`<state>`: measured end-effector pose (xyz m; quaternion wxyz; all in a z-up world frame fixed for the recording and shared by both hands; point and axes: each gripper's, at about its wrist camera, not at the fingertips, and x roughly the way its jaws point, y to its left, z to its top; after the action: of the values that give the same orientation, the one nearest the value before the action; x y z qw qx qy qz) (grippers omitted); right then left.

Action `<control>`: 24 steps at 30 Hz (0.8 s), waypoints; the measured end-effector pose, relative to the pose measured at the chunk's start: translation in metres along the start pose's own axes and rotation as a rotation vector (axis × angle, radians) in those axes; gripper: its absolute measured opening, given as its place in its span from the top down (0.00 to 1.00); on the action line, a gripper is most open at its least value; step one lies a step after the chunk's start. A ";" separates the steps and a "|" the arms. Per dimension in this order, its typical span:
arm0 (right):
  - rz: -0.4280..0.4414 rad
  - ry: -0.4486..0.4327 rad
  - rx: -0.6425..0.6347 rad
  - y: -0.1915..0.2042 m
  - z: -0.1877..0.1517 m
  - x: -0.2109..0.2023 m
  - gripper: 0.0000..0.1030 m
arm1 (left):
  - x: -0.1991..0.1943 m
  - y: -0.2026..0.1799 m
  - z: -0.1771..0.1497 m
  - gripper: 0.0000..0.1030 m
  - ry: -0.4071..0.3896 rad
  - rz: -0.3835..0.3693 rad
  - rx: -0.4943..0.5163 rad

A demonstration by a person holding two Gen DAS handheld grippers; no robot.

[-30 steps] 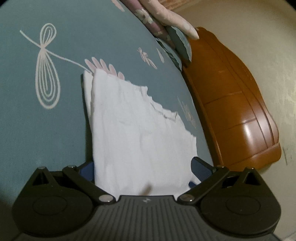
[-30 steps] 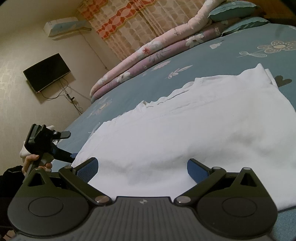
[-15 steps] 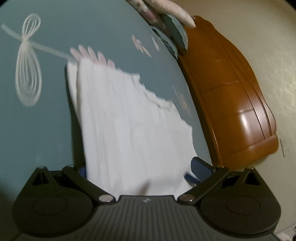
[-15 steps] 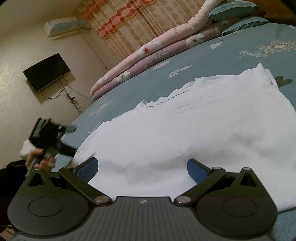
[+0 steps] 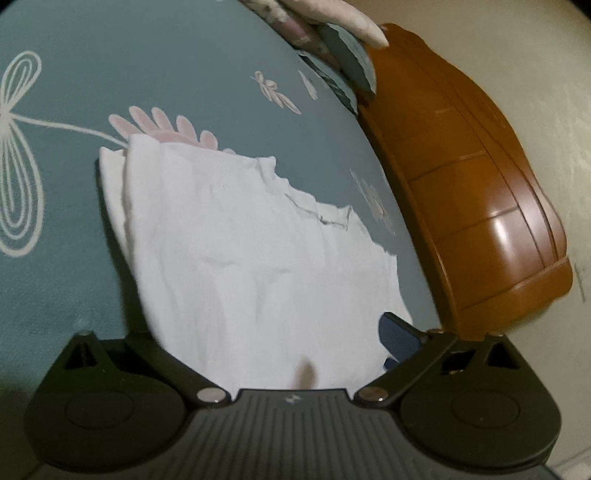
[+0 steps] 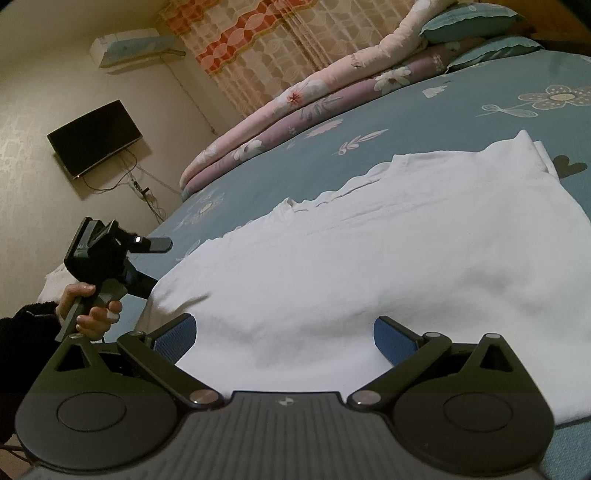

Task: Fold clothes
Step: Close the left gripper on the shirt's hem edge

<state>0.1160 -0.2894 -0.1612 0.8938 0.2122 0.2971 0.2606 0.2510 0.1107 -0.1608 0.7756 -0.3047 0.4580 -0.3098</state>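
Note:
A white garment [image 5: 240, 240] [image 6: 369, 258] lies spread flat on the blue flowered bedsheet [image 5: 184, 55]. My left gripper [image 5: 269, 332] is at the garment's near edge and its jaws are closing. The cloth lies between them and covers the left pad, while the right blue pad [image 5: 399, 332] shows bare. In the right wrist view the left gripper [image 6: 159, 266], held by a hand [image 6: 92, 310], straddles the garment's left corner with a wide gap. My right gripper [image 6: 284, 332] stands open low over the garment's near edge, both blue pads apart.
A glossy wooden bed end [image 5: 480, 203] rises at the right of the left wrist view. Rolled pink quilts [image 6: 314, 96] and teal pillows [image 6: 476, 18] line the bed's far side. A wall TV [image 6: 94, 136] and an air conditioner [image 6: 129, 44] hang beyond.
The left gripper has shifted in onto the garment's corner and rolled a little; its left pad is now hidden by cloth. The right gripper and the garment's main body have not moved.

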 end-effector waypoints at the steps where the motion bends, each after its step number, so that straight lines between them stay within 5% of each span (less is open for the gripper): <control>1: 0.000 0.001 -0.003 0.000 0.000 0.000 0.00 | -0.003 0.001 -0.002 0.23 -0.002 0.009 -0.001; 4: -0.001 0.003 -0.009 0.000 0.000 0.000 0.00 | -0.010 0.011 -0.002 0.52 -0.003 0.048 -0.052; 12: -0.004 0.007 -0.022 0.002 -0.001 0.001 0.00 | -0.010 0.005 0.002 0.78 0.025 0.151 -0.058; 24: -0.042 0.021 -0.099 0.014 -0.005 0.001 0.00 | -0.012 -0.031 0.004 0.81 0.029 0.305 -0.011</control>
<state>0.1085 -0.2769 -0.1578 0.9053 0.1586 0.2975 0.2585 0.2439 0.1012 -0.1292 0.8053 -0.2310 0.5118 -0.1902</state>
